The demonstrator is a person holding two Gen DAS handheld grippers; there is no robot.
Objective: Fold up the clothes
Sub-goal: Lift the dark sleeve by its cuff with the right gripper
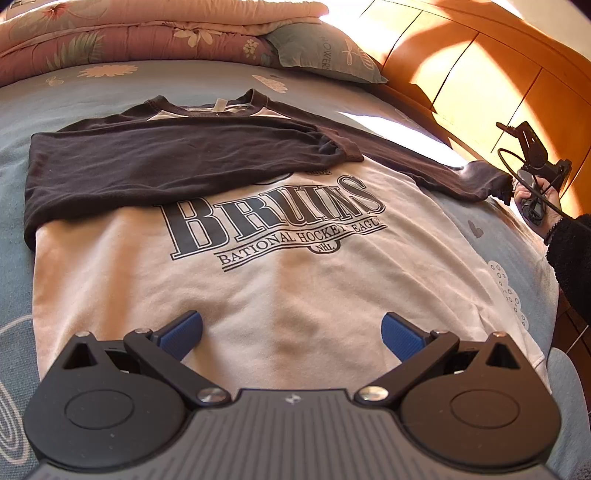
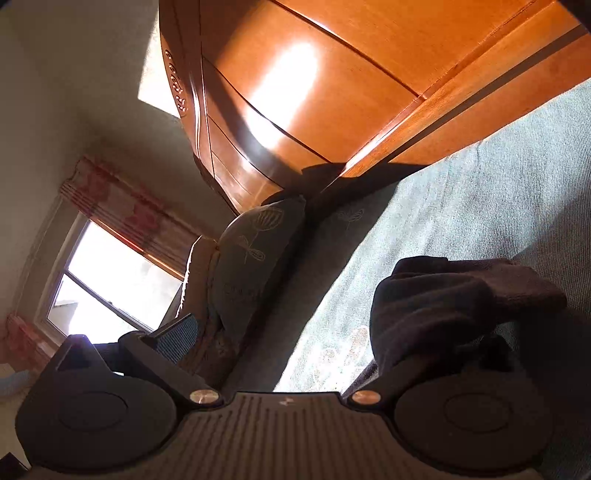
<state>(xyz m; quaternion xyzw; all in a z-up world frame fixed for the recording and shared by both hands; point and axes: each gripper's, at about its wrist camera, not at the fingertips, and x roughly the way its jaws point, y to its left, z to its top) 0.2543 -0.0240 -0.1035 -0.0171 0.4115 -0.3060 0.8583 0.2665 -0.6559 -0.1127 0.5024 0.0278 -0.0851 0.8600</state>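
A white sweatshirt [image 1: 280, 280] with dark sleeves and a "BRUINS" print lies flat, front up, on the bed. One dark sleeve [image 1: 159, 166] is folded across the chest. The other sleeve [image 1: 454, 173] stretches out to the right, its cuff reaching my right gripper [image 1: 517, 184], which a hand [image 1: 543, 206] holds. In the right wrist view the right gripper [image 2: 291, 332] stands open; the dark cuff [image 2: 450, 306] drapes over its right finger and hides it, while the left pad [image 2: 177, 339] is bare. My left gripper [image 1: 291, 332] hovers open over the hem.
A blue patterned bedsheet [image 1: 74, 96] covers the bed. Folded floral quilts [image 1: 129, 33] and a grey-blue pillow [image 1: 325, 48] lie at the far end. An orange wooden headboard [image 1: 480, 74] runs along the right side. A window with curtains [image 2: 107, 273] shows in the right wrist view.
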